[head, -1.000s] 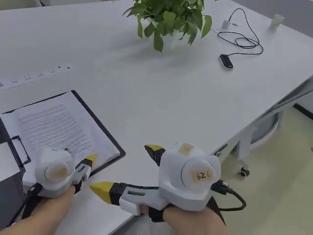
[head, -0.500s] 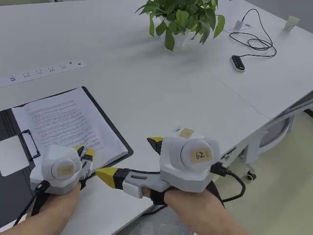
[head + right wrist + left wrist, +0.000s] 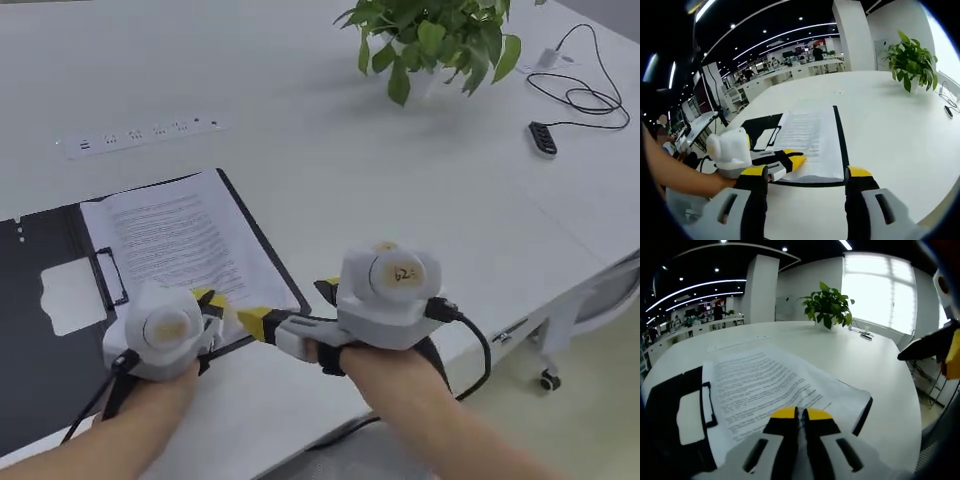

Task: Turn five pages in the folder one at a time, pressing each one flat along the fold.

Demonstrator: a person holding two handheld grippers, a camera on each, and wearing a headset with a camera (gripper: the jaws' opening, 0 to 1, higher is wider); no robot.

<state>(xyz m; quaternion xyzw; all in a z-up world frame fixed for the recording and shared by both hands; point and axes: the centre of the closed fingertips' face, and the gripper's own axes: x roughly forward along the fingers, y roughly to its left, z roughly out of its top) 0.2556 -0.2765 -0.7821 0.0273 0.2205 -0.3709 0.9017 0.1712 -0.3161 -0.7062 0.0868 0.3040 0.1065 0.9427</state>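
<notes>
The black folder [image 3: 35, 260] lies open on the white table, with a printed page [image 3: 185, 245] clipped on its right half. My left gripper [image 3: 208, 300] is shut, its yellow tips low over the page's near edge [image 3: 765, 385], with nothing visibly between them [image 3: 799, 415]. My right gripper [image 3: 290, 305] is open and lies on its side just off the folder's near right corner. In the right gripper view its jaws [image 3: 806, 172] stand wide apart, facing the page [image 3: 810, 132] and the left gripper [image 3: 732, 147].
A potted plant [image 3: 435, 35] stands at the far right of the table. A white socket strip [image 3: 140, 135] is set in the table behind the folder. A black power strip [image 3: 545, 138] with its cable lies far right. The table's edge [image 3: 520, 320] runs close on my right.
The head camera has swung so the folder sits more central. Both grippers have moved in towards the folder's near right corner; the right one now lies close beside the left.
</notes>
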